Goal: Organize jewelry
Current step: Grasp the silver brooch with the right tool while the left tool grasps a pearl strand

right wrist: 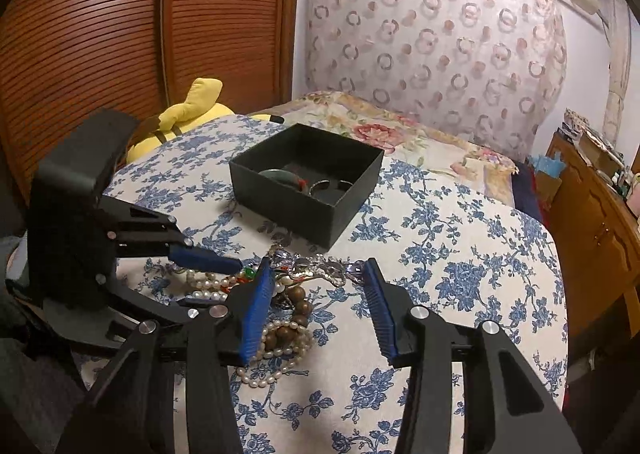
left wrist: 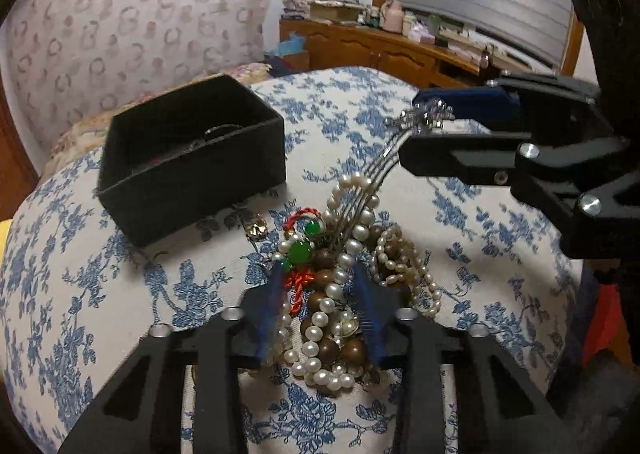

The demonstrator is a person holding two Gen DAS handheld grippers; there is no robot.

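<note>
A tangled heap of jewelry (left wrist: 340, 294), with white pearl strings, brown wooden beads, green round stones and red cord, lies on the white cloth with blue flowers (left wrist: 120, 294). The left gripper (left wrist: 316, 286) is down in the heap. Its two blue fingers (left wrist: 268, 318) stand on either side of the pearls and brown beads, close in on them, but I cannot tell if they are squeezing.

A sparkly silver piece with clear stones (left wrist: 428, 117) on thin silver wires rises up out of the heap. The right gripper (right wrist: 320, 274) has it. In the left wrist view its fingers are clenched on the sparkly end, so that piece hangs above the cloth while its wires run back down into the heap.

Just behind the heap sits a square black box (right wrist: 308, 181), open on top. Inside are a few dark rings and a bit of red. A small gold piece (left wrist: 258, 230) lies on the cloth beside the box.

A yellow soft toy (right wrist: 192, 113) rests by the brown wooden slat doors (right wrist: 100, 33).
</note>
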